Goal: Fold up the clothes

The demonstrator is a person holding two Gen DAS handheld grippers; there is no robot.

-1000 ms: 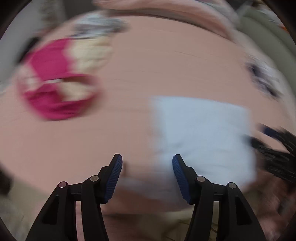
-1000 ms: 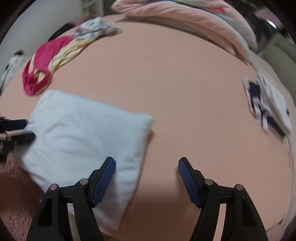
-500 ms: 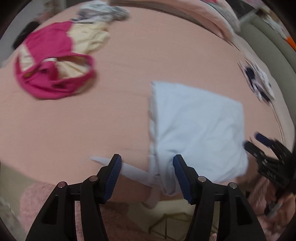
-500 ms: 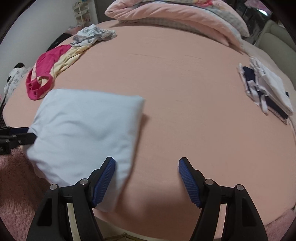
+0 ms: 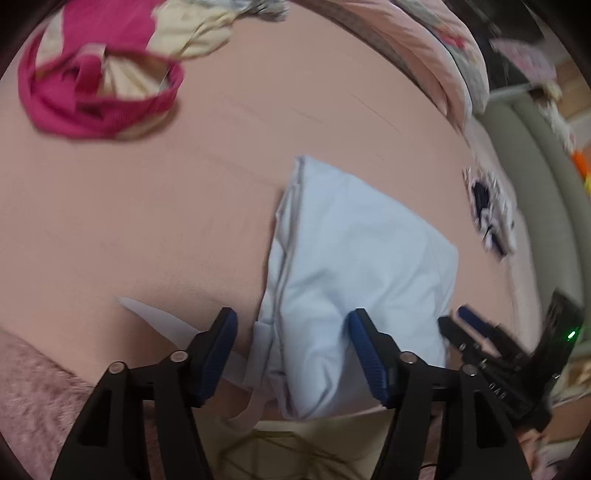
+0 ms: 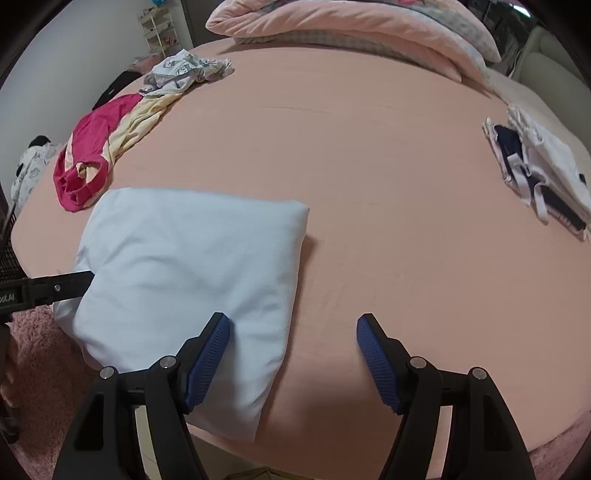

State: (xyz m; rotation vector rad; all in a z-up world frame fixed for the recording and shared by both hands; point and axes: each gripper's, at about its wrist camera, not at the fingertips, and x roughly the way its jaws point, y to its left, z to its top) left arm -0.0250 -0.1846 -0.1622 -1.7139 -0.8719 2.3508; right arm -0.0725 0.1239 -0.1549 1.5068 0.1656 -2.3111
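Note:
A folded light-blue garment (image 6: 192, 280) lies at the near edge of the pink bed (image 6: 369, 184); it also shows in the left wrist view (image 5: 351, 280), with white straps hanging off its near left corner. My left gripper (image 5: 293, 350) is open, its jaws astride the garment's near left edge. My right gripper (image 6: 293, 354) is open, its left finger over the garment's near right corner. The left gripper's finger (image 6: 59, 288) shows at the garment's left side in the right wrist view.
A pink and cream garment (image 6: 99, 147) and a printed white one (image 6: 184, 72) lie at the far left. A folded white and navy pile (image 6: 539, 177) lies at the right. Rolled bedding (image 6: 351, 26) lies at the back. A pink rug (image 5: 37, 387) lies below.
Both grippers moved closer to the light-blue garment's near edge. The garment itself has stayed in place, and both grippers stay open.

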